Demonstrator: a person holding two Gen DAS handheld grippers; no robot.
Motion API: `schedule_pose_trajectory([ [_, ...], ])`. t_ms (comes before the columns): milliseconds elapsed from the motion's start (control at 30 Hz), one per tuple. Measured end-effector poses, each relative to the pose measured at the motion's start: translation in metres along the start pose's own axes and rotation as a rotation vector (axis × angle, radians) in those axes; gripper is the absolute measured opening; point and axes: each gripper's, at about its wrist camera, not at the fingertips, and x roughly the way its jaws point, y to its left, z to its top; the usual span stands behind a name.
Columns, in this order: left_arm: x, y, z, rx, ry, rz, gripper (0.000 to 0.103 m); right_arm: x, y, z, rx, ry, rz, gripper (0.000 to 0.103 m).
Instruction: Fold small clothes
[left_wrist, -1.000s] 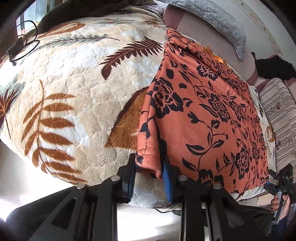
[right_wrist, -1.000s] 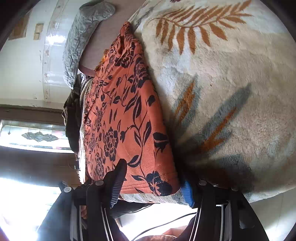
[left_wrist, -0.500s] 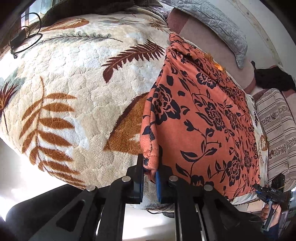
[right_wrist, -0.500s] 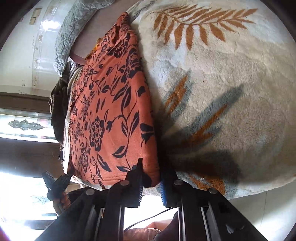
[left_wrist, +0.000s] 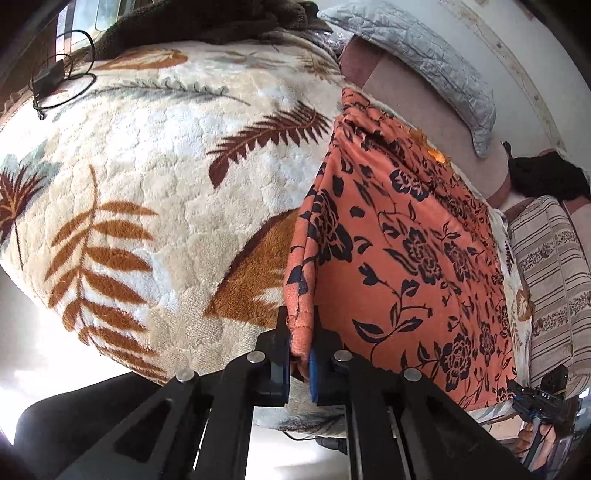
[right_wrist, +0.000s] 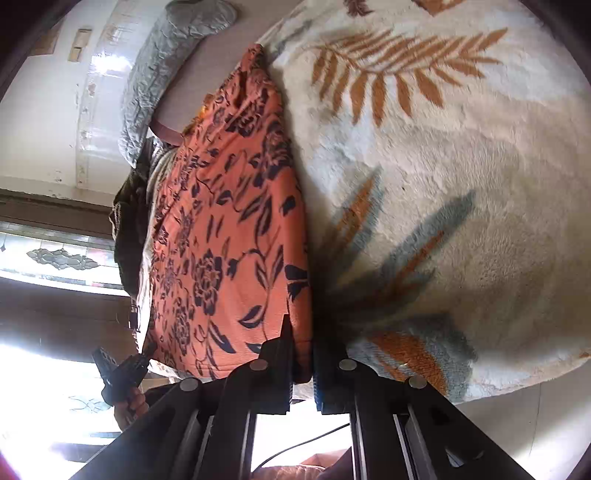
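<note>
An orange garment with a black flower print (left_wrist: 406, 251) lies spread on a cream leaf-pattern blanket (left_wrist: 166, 184). My left gripper (left_wrist: 301, 350) is shut on the garment's near left corner at the blanket's front edge. In the right wrist view the same garment (right_wrist: 221, 240) stretches away from me, and my right gripper (right_wrist: 303, 354) is shut on its other near corner. Each gripper also shows small in the other's view: the right one in the left wrist view (left_wrist: 543, 402), the left one in the right wrist view (right_wrist: 118, 369).
A grey quilted pillow (left_wrist: 424, 62) and a pink sheet (left_wrist: 399, 92) lie beyond the garment. A striped cushion (left_wrist: 550, 280) and dark clothes (left_wrist: 546, 177) lie at the right. A black cable (left_wrist: 62, 85) rests on the blanket's far left. The blanket (right_wrist: 443, 184) spreads wide to the right.
Both grippers have closed on the garment's near corners. One second ago their jaws stood open around the hem; now each pinches the cloth.
</note>
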Motion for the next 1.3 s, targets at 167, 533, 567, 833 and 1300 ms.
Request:
schedule_pose_trajectory([
  [167,0.017,0.005,0.001,-0.010,0.056,0.052,0.007,-0.001,0.006,0.003,-0.031,0.001,-0.047,0.008],
  [533,0.020,0.007,0.009,-0.027,0.098,0.052,0.007,0.012,-0.011,0.018,0.044,0.041,-0.008,0.008],
  [567,0.009,0.000,0.012,0.003,0.059,0.040,0.007,0.006,-0.007,0.018,0.028,0.023,-0.002,0.008],
  [833,0.001,-0.059,0.123,0.073,-0.044,-0.093,0.007,-0.006,0.042,0.105,0.013,-0.082,0.160,0.008],
  [1300,0.175,-0.074,0.295,-0.091,-0.066,0.058,0.059,0.095,0.072,0.303,0.153,-0.318,0.104,0.069],
])
